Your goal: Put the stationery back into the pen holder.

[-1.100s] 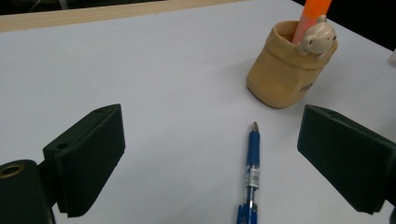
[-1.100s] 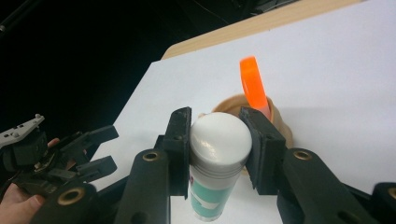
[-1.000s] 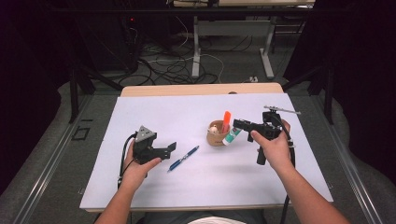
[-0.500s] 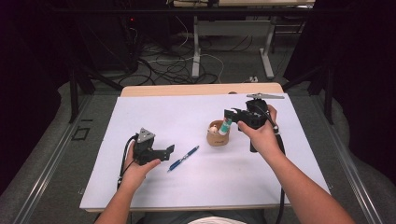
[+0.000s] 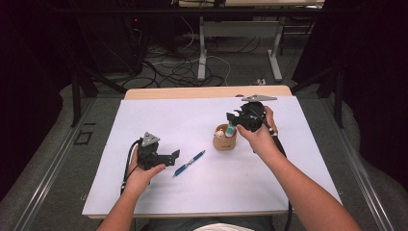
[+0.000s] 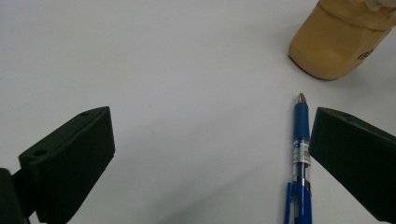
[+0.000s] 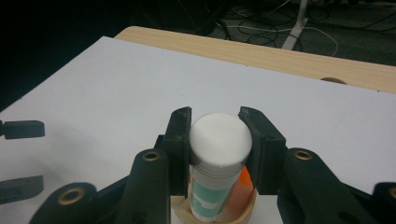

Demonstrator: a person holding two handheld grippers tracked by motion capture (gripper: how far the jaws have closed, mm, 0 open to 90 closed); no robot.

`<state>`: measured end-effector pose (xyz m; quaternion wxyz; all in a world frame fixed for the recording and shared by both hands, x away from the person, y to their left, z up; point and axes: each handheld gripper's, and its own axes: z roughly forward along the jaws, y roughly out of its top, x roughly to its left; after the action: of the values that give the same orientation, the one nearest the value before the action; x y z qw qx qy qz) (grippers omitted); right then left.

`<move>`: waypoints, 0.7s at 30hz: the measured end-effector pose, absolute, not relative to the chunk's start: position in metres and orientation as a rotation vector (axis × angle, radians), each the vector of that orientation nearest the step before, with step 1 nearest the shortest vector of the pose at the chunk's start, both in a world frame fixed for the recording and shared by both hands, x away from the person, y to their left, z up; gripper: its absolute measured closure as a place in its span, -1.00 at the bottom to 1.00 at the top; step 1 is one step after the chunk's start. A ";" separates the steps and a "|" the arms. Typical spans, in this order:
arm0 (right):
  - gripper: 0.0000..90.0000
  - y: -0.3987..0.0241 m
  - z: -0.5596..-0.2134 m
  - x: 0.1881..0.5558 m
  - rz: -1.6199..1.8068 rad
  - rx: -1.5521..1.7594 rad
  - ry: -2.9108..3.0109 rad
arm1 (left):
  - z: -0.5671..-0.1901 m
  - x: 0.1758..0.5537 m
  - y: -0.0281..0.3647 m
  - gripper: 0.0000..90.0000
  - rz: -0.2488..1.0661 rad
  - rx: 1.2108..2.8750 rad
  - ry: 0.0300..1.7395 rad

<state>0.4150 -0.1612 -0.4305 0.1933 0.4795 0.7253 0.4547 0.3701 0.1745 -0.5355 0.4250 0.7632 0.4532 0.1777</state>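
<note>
Tongs [image 7: 218,154] clamp a white-capped tube [image 7: 218,140]; high view half hides it.

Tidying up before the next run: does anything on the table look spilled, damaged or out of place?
Nothing stands out. The blue pen lies loose on the white table beside the wooden cup, which stands upright.

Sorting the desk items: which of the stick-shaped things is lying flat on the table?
The blue pen lies flat on the white table, beside the open left tongs. The white-capped tube stands upright in the wooden cup, clamped by the right tongs.
</note>
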 end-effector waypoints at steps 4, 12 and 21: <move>0.44 -0.156 -0.435 0.416 1.238 1.319 2.044 | -0.536 0.370 0.173 -0.99 0.433 1.915 1.135; 0.44 -0.151 -0.443 0.418 1.198 1.293 2.055 | -0.537 0.370 0.171 -0.99 0.435 1.923 1.125; 0.44 -0.146 -0.447 0.419 1.159 1.265 2.073 | -0.536 0.371 0.171 -0.98 0.435 1.913 1.125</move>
<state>0.4188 -0.1462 -0.4473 0.2234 0.4582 0.7510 0.4197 0.3705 0.1712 -0.5357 0.4258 0.7654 0.4500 0.1741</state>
